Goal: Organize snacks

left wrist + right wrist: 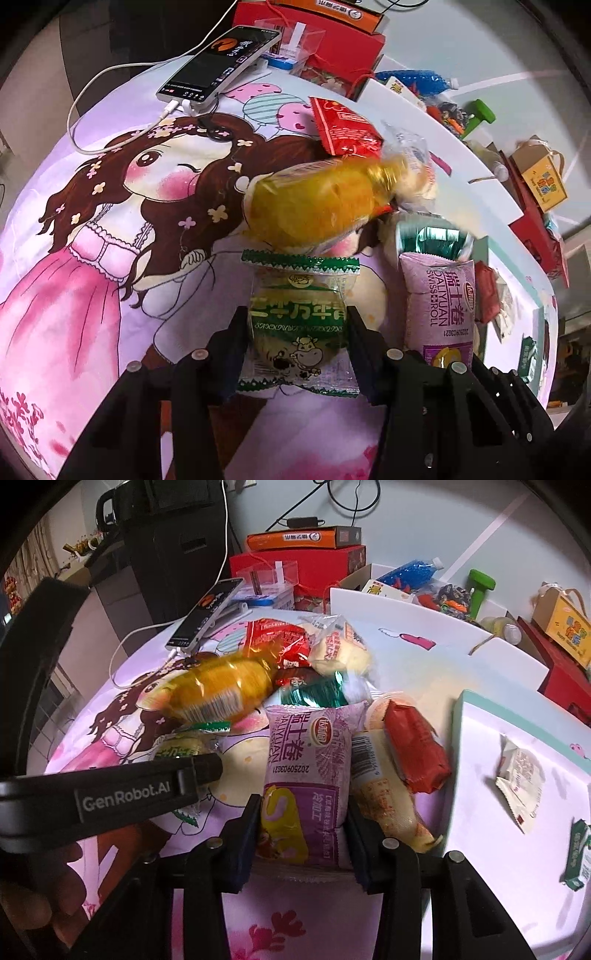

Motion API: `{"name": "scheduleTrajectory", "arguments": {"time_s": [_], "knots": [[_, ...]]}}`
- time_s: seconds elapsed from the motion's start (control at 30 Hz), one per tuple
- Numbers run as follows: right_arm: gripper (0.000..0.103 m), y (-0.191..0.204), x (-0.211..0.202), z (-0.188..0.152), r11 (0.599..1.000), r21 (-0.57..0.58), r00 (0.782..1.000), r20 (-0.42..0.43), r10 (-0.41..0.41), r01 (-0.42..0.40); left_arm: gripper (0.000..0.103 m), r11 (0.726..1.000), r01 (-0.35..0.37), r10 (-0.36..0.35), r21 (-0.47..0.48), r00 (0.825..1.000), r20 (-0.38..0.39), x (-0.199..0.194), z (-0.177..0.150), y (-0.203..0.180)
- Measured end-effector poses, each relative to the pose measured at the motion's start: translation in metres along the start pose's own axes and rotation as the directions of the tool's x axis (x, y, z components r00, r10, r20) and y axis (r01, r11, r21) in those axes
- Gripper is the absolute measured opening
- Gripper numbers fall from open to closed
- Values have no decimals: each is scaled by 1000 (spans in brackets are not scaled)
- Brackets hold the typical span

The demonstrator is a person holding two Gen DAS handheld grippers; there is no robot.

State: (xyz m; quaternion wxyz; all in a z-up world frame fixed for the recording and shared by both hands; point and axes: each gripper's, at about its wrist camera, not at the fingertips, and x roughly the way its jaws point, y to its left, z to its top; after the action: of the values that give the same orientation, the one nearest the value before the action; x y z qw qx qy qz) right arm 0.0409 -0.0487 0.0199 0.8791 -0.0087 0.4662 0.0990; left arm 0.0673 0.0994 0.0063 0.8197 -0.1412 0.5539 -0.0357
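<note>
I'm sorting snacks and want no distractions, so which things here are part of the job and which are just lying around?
Job:
green cow packet in left gripper
purple Swiss roll in right gripper
yellow packet
red packets
white tray

Lying about:
phone and cable
red boxes
green dumbbell

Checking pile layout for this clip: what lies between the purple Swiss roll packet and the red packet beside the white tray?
In the right wrist view, a pale cream packet with a barcode lies between the purple Swiss roll packet and the red packet.
</note>
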Motion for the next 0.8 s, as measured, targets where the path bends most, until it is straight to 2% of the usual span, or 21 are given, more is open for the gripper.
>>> {"name": "scheduleTrajectory", "arguments": {"time_s": [0.4,0.8], "knots": [[45,-9,-35,-10,1000,17,999,33,-22,22,52,999,17,-19,42,998,60,-20,-3,-25],[45,-44,-71,-29,992,88,995,50,-91,87,52,990,16,-32,140,993,116,-40,-7,-59]]}}
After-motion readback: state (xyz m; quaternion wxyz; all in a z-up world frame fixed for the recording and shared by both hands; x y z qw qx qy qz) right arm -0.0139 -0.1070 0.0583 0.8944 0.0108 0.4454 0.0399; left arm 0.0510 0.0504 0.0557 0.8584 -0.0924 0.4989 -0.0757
